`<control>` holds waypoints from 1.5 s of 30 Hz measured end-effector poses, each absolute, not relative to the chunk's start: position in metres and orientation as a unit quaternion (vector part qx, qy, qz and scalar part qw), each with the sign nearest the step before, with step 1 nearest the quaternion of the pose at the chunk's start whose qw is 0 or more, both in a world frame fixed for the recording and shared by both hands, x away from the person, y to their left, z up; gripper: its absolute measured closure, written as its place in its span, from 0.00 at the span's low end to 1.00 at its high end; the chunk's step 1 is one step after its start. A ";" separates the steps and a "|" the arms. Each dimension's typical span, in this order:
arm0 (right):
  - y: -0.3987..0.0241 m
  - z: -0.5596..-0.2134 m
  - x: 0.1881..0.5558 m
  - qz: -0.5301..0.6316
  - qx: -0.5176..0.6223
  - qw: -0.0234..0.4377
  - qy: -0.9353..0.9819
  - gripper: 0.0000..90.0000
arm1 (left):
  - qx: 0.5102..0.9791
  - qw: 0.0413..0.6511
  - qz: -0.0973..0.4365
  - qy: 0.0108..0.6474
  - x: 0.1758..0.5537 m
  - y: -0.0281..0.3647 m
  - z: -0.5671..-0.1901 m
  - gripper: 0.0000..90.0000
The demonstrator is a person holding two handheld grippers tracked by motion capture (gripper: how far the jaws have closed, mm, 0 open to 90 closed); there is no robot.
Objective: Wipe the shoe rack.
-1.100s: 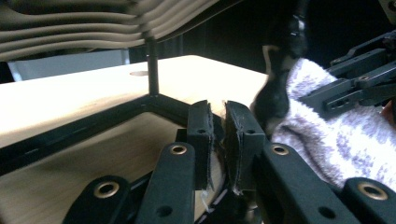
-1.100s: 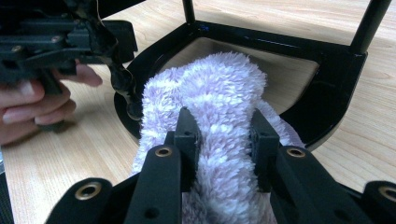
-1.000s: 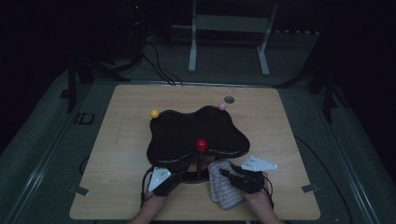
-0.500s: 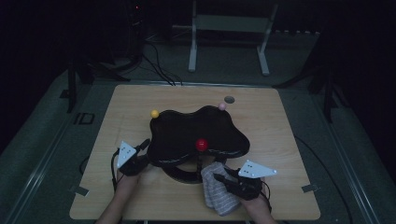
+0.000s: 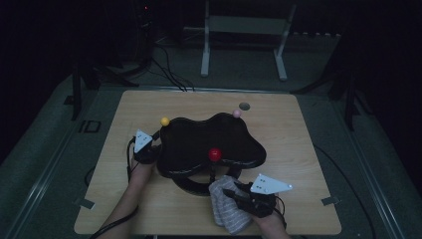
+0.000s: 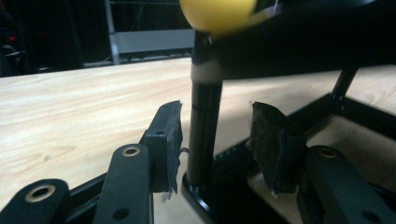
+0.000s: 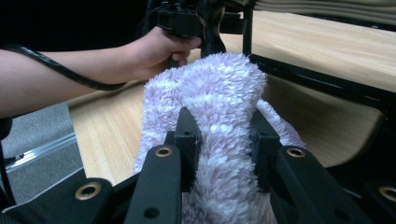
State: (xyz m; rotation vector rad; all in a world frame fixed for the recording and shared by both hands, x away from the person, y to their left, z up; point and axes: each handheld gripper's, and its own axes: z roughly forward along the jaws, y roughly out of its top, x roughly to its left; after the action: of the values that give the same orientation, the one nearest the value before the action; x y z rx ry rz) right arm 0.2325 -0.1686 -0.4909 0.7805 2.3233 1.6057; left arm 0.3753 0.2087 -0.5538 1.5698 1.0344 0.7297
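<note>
Left gripper view shows the left hand-held gripper (image 6: 215,140) half open round the rack's black post (image 6: 203,126) near the surface's (image 5: 298,129) left edge, jaws just opening, so the rack (image 5: 209,144) could tip while the right hand-held gripper (image 7: 224,140) pinches the fluffy sock (image 7: 219,93) by the front edge.

Stand (image 5: 199,144): black top, black post (image 6: 203,126) w/ a white band under the yellow ball (image 5: 164,121). Red ball (image 5: 214,153) near the front edge, pink ball (image 5: 237,113) at the back. Cloth (image 7: 219,135): fluffy pale lilac in the right gripper view; in the high view grey-white w/ thin stripes. Table (image 5: 298,149): light wood grain. Grey disc (image 5: 244,106) on it near the pink ball. Both grippers' jaws black, brass-coloured rivets; plates on top pale grey. Floor dark grey-green.
</note>
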 end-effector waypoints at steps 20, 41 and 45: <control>-0.144 -0.448 0.234 0.600 0.233 0.176 0.745 0.69 | 0.666 0.529 0.322 0.416 0.400 0.198 -0.552 0.81; -0.153 -0.447 0.251 0.580 0.252 0.211 0.745 0.74 | 0.681 0.524 0.306 0.410 0.374 0.208 -0.548 0.80; -0.162 -0.447 0.257 0.580 0.259 0.212 0.743 0.74 | 0.686 0.520 0.309 0.405 0.365 0.211 -0.547 0.78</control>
State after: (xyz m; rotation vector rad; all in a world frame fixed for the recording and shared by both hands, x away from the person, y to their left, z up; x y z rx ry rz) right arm 0.2565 -0.1618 -0.4474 0.7186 2.0619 1.6107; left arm 0.3651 0.2110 -0.5472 1.6447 0.9701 0.7414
